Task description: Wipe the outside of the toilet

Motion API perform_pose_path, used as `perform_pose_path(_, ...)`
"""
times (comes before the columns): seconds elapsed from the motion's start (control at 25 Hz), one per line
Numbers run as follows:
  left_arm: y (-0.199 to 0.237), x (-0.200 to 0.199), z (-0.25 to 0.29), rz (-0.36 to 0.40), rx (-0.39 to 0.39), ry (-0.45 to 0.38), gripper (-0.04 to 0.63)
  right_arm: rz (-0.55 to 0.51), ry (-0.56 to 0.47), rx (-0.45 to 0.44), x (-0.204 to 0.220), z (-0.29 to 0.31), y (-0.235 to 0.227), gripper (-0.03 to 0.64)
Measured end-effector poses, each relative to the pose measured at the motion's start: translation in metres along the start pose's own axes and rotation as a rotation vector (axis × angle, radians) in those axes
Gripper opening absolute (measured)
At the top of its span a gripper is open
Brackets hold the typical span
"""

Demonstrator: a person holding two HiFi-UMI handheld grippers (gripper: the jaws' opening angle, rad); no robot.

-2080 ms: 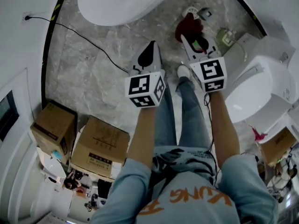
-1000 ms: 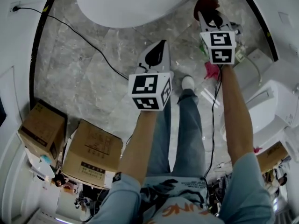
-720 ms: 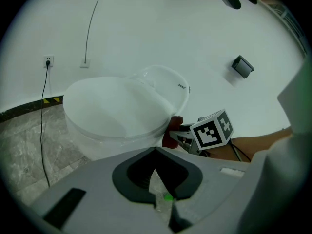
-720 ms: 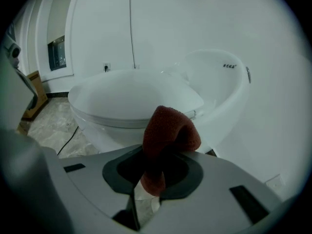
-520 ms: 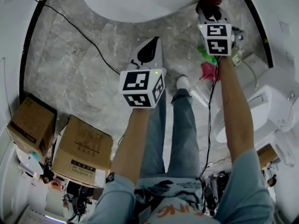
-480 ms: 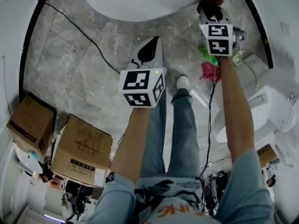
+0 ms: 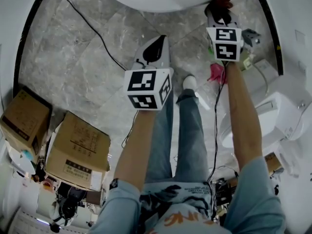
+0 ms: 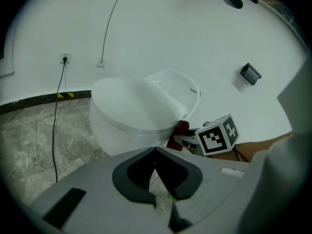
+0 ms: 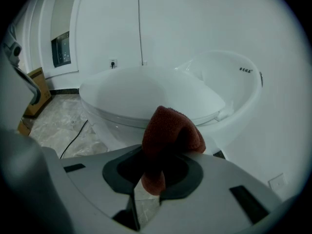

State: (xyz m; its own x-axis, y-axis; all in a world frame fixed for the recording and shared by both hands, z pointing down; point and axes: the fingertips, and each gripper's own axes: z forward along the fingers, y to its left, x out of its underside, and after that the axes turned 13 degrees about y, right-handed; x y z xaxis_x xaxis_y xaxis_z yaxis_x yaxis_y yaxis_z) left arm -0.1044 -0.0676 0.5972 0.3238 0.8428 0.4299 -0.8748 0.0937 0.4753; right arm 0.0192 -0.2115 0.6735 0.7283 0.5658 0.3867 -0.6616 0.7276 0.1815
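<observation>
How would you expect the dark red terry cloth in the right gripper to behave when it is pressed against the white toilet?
Probably floppy: the dark red terry cloth bunches and folds over the right gripper, so it should flatten against the white toilet. Its fuzzy pile likely drags rather than slips.

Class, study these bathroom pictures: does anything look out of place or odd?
A loose black cable trails across the grey marble floor, and two brown cardboard boxes stand at the person's left: clutter that looks odd in a bathroom.
</observation>
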Motion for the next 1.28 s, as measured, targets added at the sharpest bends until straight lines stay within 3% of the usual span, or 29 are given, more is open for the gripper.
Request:
perform_pose_path(1.08,0.085,0.019,-0.044,-0.158,-0.105,-0.045,-0.006,0.175,0.05,-0.04,-0.023,-0.003,0.121,0.077)
perform_pose_path(1.28,0.101,0.02,-0.047,-0.195,-0.131,-0.056,-0.006,0.129,0.046,-0.085,-0.032,-0.006,0.148,0.077)
